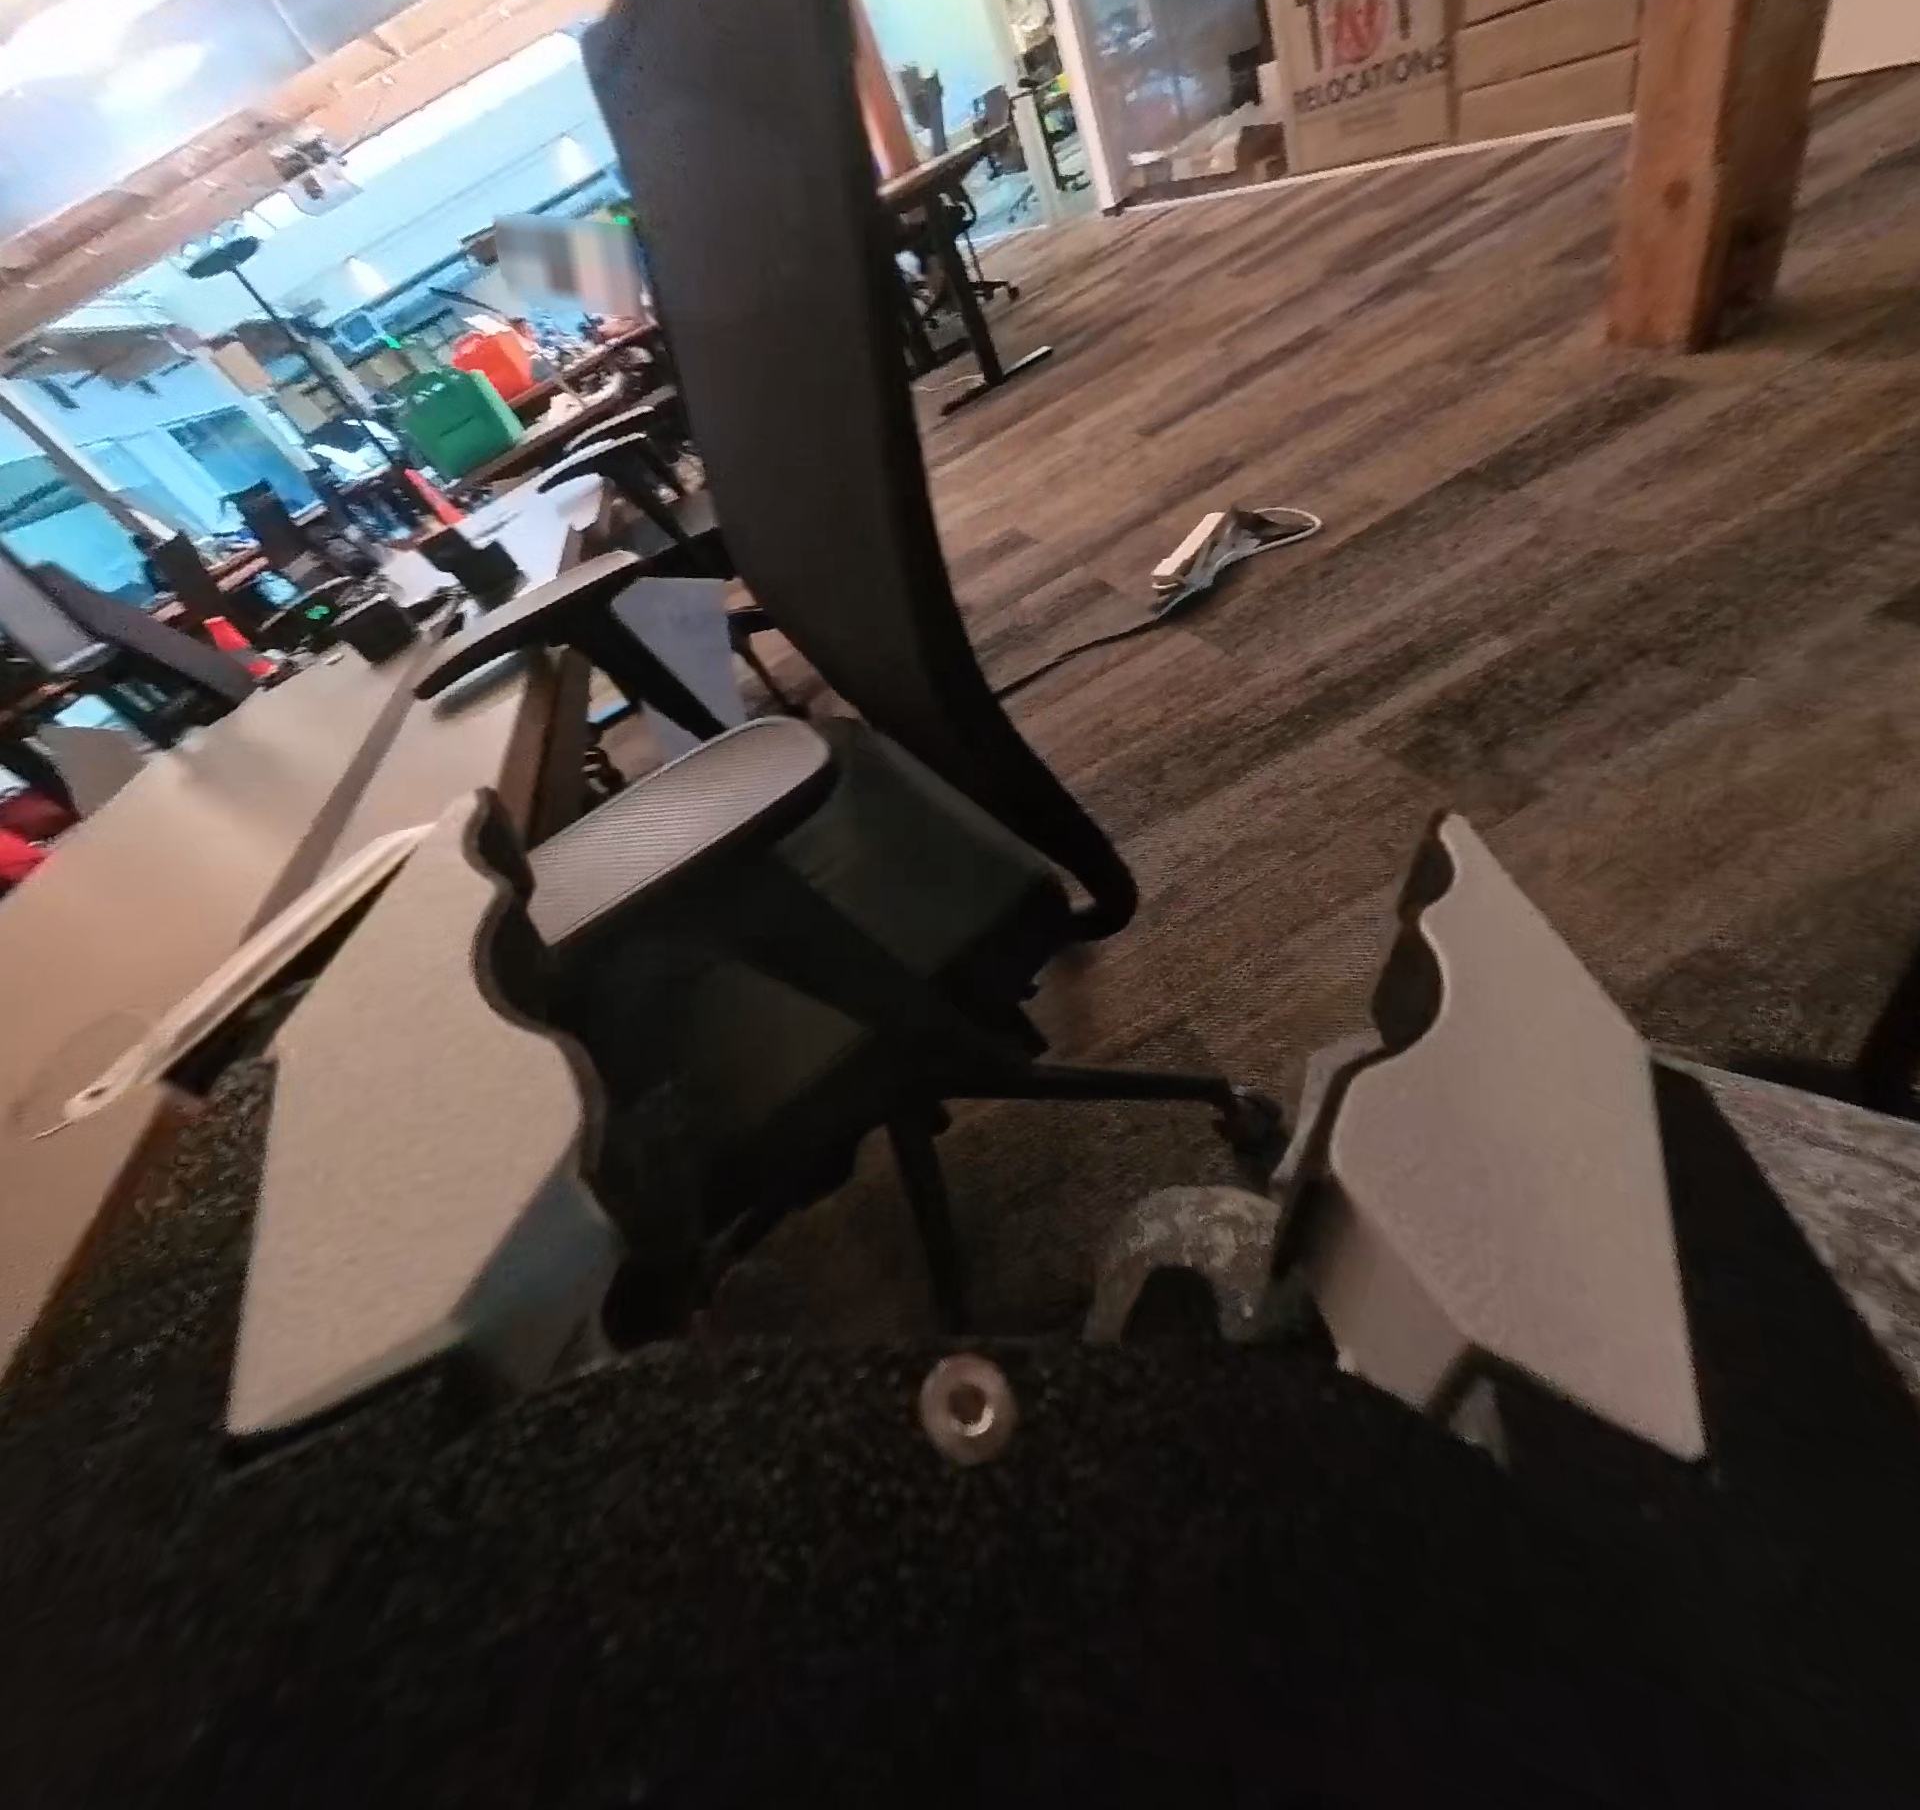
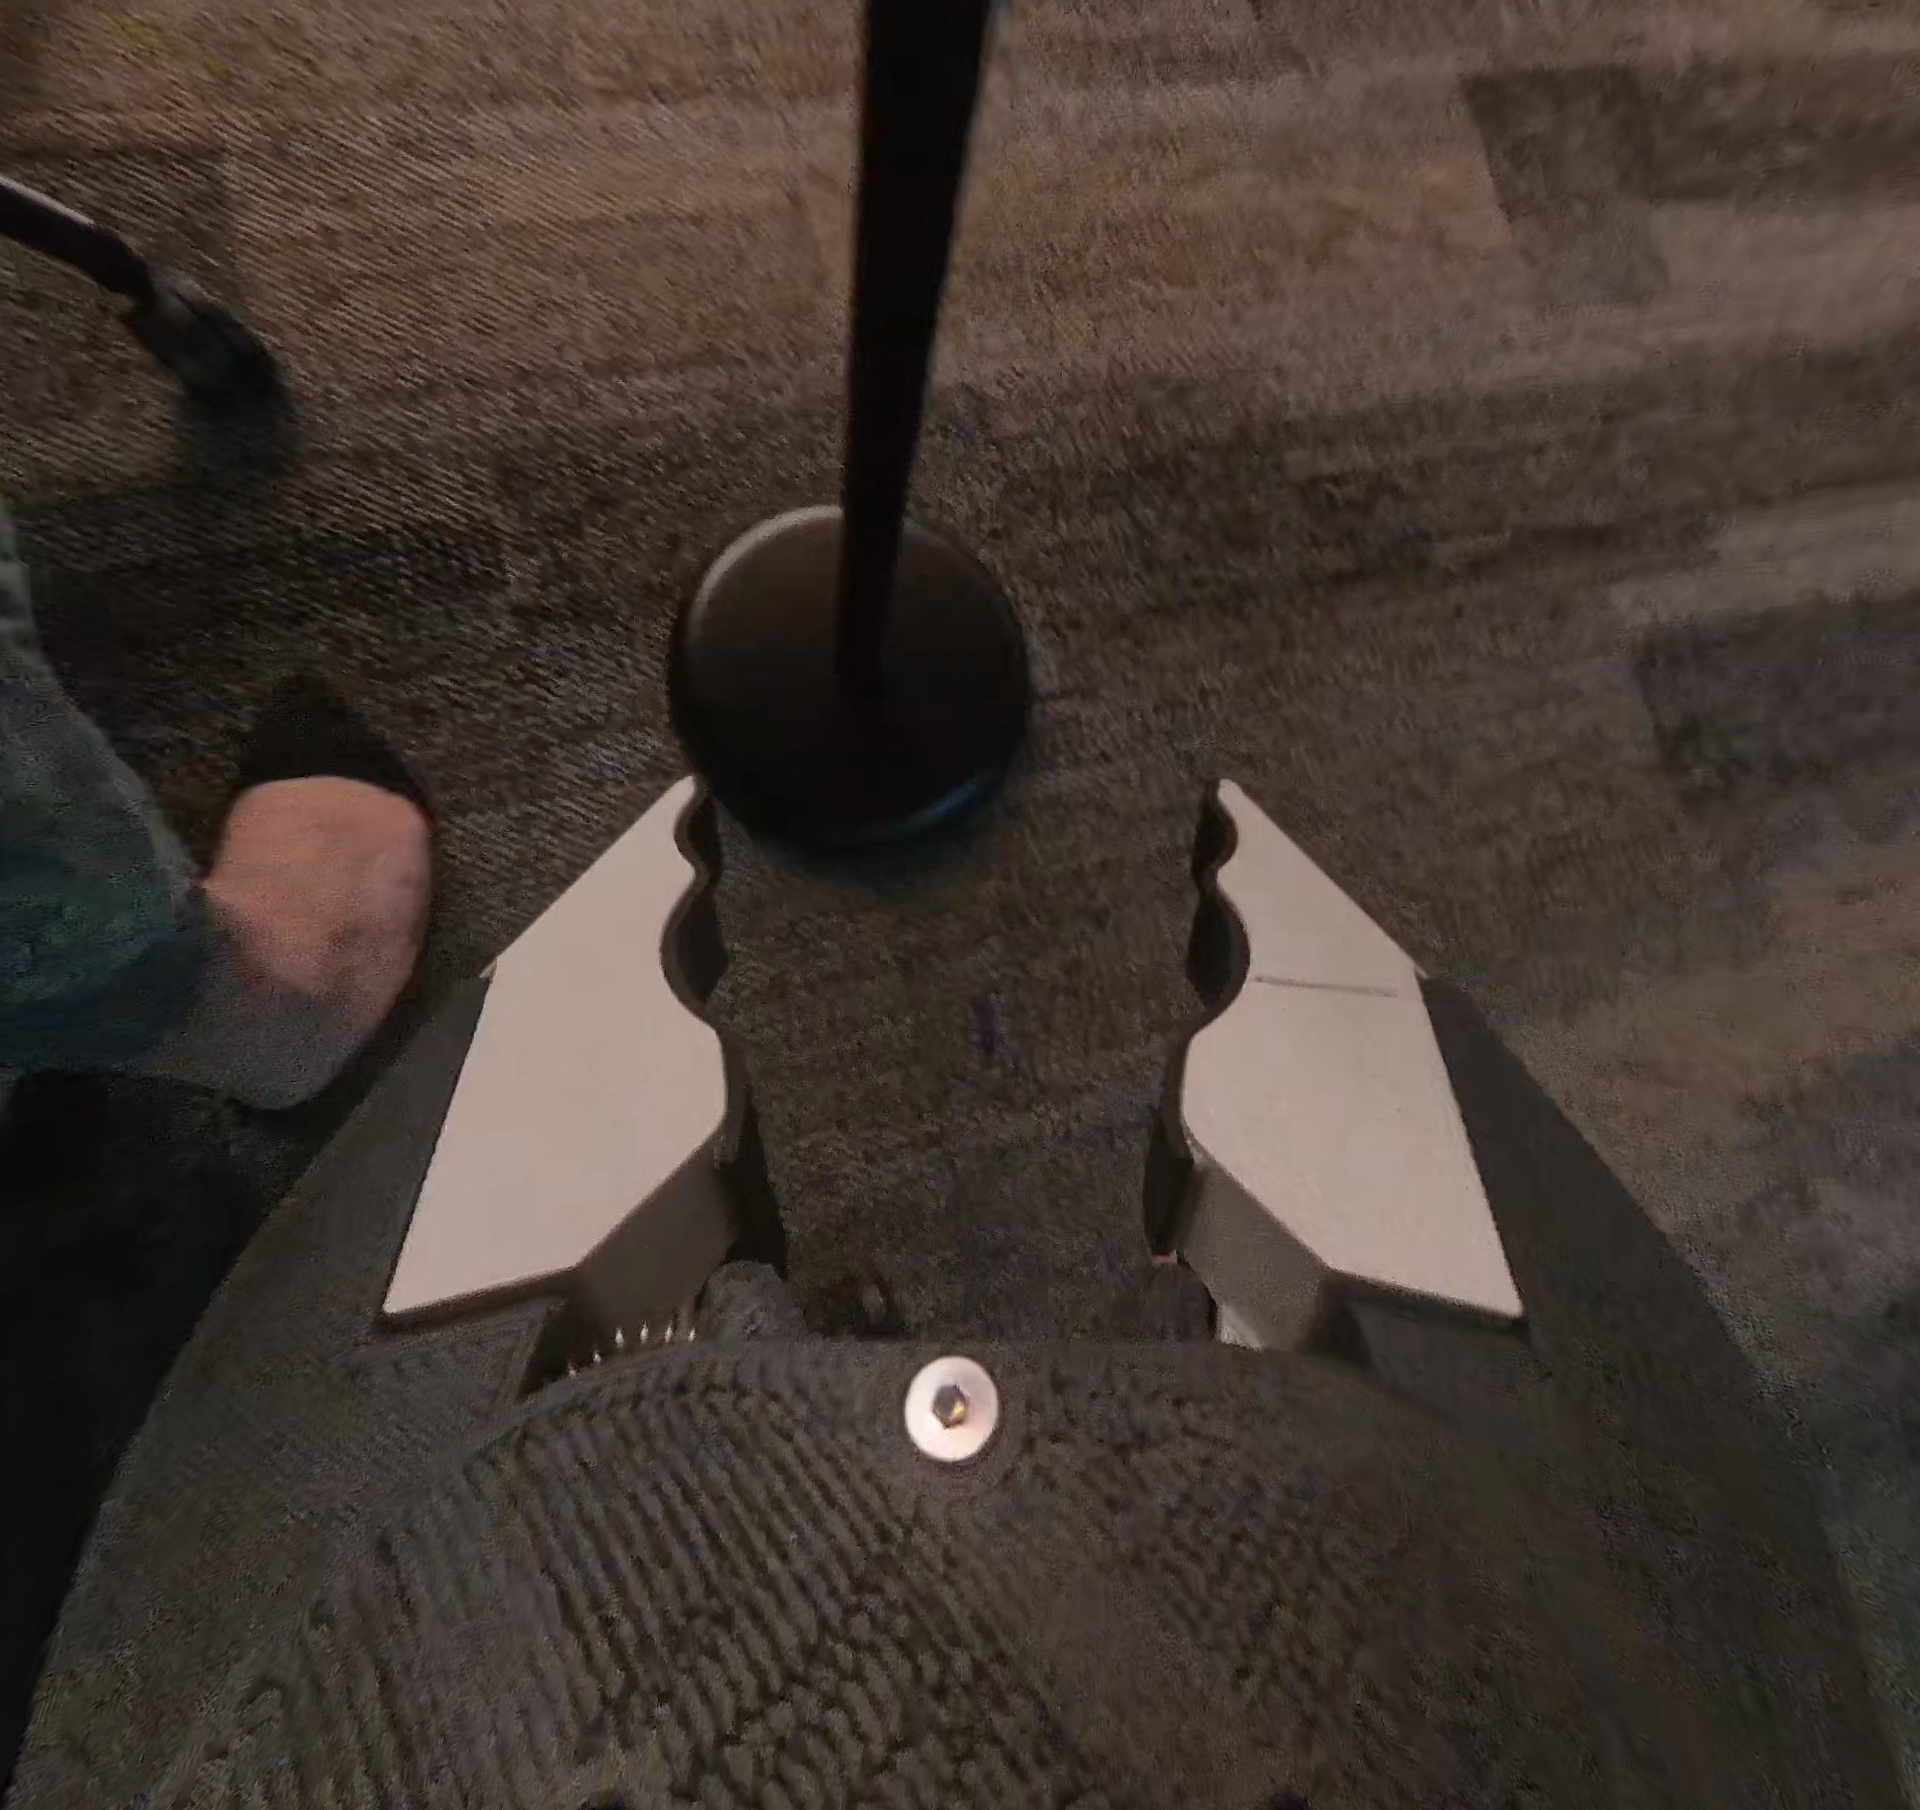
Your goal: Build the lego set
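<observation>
The room is a big office with a striped grey-brown carpet (image 1: 1455, 617) on the floor. In the left wrist view, a black chair (image 1: 810, 617) with a tall mesh back stands just past the left gripper (image 1: 966, 846). Its armrest sits between the 2 white fingers (image 1: 416, 1085), farther back and not touching them. The jaws are spread wide apart and hold nothing. A pale table (image 1: 156, 887) runs along the left side, and its near end is cut off by the picture edge. A white power strip (image 1: 1190, 555) lies on the carpet, well apart from the chair. A wooden post (image 1: 1725, 98) stands at the top right, with a cardboard box (image 1: 1361, 46) near it by the wall. The far desks are blurry and hard to make out. In the right wrist view, the right gripper (image 2: 956, 825) points down at the carpet. Its jaws are also wide apart and empty. A black pole on a round black base (image 2: 769, 680) stands just past the fingertips. A foot (image 2: 312, 887) rests on the carpet at the left, partly cut off. A dark curved part at the far left is too blurry to name. No lego pieces show in either view, so where they lie cannot be told.
</observation>
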Demonstrator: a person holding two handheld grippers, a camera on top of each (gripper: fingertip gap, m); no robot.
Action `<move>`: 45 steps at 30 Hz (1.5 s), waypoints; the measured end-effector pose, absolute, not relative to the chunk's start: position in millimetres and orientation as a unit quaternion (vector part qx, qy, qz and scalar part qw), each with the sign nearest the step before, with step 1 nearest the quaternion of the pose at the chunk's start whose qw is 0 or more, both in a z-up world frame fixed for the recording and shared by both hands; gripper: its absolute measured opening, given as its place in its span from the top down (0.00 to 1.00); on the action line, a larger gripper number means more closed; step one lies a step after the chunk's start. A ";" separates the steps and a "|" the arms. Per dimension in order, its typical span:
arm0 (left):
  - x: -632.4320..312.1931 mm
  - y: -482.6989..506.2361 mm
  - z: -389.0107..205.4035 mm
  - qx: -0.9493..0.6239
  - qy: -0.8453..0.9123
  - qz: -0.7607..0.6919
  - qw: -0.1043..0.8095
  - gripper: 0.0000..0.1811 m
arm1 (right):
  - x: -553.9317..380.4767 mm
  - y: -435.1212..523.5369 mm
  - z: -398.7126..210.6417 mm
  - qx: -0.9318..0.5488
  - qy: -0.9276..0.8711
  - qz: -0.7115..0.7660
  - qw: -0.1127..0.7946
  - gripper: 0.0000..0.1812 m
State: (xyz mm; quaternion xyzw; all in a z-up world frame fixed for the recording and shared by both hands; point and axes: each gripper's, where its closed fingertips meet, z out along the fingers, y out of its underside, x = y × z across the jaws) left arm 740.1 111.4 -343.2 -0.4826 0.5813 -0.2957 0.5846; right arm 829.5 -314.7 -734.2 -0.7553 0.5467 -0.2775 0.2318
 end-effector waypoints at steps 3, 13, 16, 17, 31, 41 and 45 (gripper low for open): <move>771.1 97.2 -360.0 -0.475 0.599 -0.314 0.564 0.13 | 814.7 -348.7 -744.6 -0.756 0.560 -0.275 0.197 0.49; 944.6 -5.0 -400.4 -0.345 0.679 -0.462 0.455 0.13 | 766.3 -464.0 -728.7 -0.731 0.631 -0.257 0.045 0.52; 989.7 -37.9 -405.4 -0.329 0.696 -0.490 0.410 0.13 | 784.0 -467.9 -689.7 -0.689 0.673 -0.257 0.074 0.53; 1001.0 -47.3 -406.9 -0.327 0.705 -0.493 0.392 0.13 | 787.4 -463.3 -675.6 -0.686 0.682 -0.243 0.080 0.54; 1074.4 -68.3 -407.3 -0.303 0.763 -0.486 0.298 0.13 | 758.8 -445.4 -588.6 -0.675 0.709 -0.205 0.009 0.55; 1063.9 21.2 -494.5 -0.396 0.690 -0.412 0.444 0.13 | 746.4 -432.4 -738.3 -0.712 0.671 -0.205 0.028 0.64; 997.6 52.4 -505.1 -0.426 0.681 -0.380 0.459 0.13 | 748.6 -420.2 -788.0 -0.718 0.664 -0.183 0.098 0.69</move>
